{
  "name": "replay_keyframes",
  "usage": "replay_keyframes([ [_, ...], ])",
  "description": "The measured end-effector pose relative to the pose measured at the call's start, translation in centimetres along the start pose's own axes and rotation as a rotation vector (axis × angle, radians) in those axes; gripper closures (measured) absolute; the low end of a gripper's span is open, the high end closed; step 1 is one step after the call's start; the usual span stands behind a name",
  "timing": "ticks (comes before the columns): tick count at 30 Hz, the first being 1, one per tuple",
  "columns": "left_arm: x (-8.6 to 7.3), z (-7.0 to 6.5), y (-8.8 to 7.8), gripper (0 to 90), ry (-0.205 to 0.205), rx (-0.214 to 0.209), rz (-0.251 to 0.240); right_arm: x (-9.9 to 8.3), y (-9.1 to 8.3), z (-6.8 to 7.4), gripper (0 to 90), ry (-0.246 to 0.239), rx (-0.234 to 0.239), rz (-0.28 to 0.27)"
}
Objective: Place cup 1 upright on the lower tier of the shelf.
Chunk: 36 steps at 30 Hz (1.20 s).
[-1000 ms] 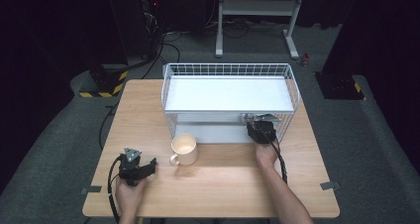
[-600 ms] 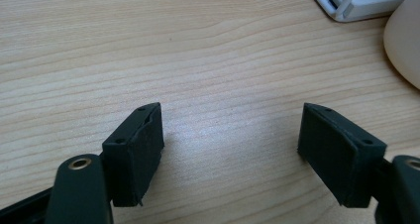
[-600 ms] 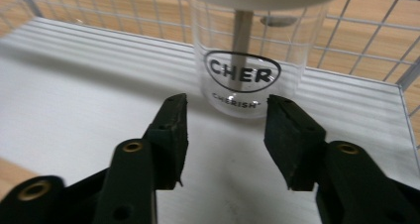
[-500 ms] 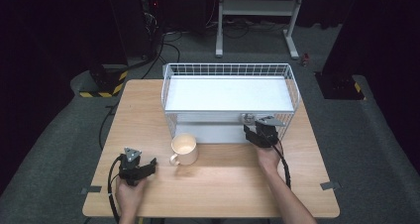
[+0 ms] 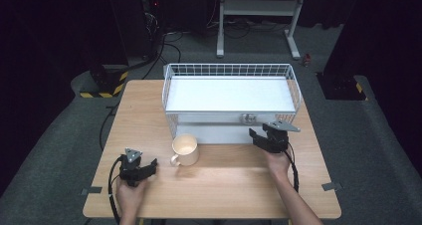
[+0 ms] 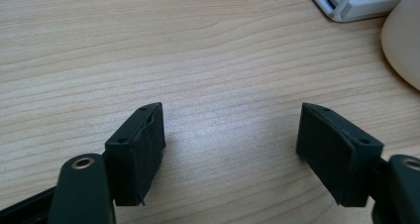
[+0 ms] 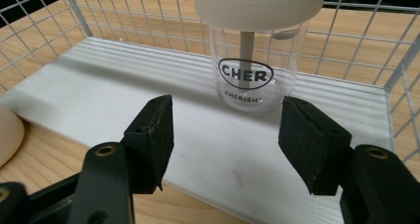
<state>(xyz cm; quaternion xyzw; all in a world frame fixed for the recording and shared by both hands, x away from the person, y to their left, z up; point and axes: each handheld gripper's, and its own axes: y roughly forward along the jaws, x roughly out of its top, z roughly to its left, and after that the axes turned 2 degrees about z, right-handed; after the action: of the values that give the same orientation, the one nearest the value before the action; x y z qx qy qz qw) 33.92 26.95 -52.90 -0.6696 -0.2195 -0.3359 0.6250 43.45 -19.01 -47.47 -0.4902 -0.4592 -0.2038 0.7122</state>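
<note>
On the low shelf of the white wire rack [image 5: 293, 88] stands a clear cup [image 7: 256, 60], upright, straight ahead of my right gripper [image 7: 228, 130]. Its jaws have just been opening, with nothing between them. My left gripper [image 6: 233, 149] rests spread, well apart, by the mug [image 5: 185, 149].

Left tongs [image 5: 149, 167] rest with jaws apart; right tongs [image 5: 256, 137], empty, have just been opening.

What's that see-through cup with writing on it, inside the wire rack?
The clear cup looks like glass or clear plastic, with a frosted white lid and a pale straw down its middle. An oval logo reads "CHER", with "CHERISH" below. It stands upright and looks empty on the rack's lower white shelf, just beyond the right gripper, whose jaws have just been opening, apart from it.
</note>
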Motion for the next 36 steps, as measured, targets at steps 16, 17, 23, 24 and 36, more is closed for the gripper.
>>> replay_keyframes([
  [16, 0.0, 0.0, 0.0, 26.6, -0.001, 0.000, 0.000, -0.6, -2.1, -0.3, 35.0, 0.009, 0.014, -0.045],
  [17, 0.0, 0.0, 0.0, 26.6, 0.000, 0.000, 0.000, -0.6, -2.1, -0.3, 35.0, 0.009, 0.014, -0.045],
  [23, 0.0, 0.0, 0.0, 26.1, 0.003, 0.000, 0.001, -0.6, -3.0, -0.3, 35.0, 0.015, 0.031, -0.069],
  [24, 0.0, 0.0, 0.0, 26.1, 0.003, 0.000, 0.001, -0.6, -3.2, -0.3, 35.0, 0.016, 0.028, -0.070],
  [36, 0.0, 0.0, 0.0, 26.0, 0.004, -0.001, 0.001, -1.0, -4.6, -0.6, 35.0, 0.018, 0.038, -0.075],
])
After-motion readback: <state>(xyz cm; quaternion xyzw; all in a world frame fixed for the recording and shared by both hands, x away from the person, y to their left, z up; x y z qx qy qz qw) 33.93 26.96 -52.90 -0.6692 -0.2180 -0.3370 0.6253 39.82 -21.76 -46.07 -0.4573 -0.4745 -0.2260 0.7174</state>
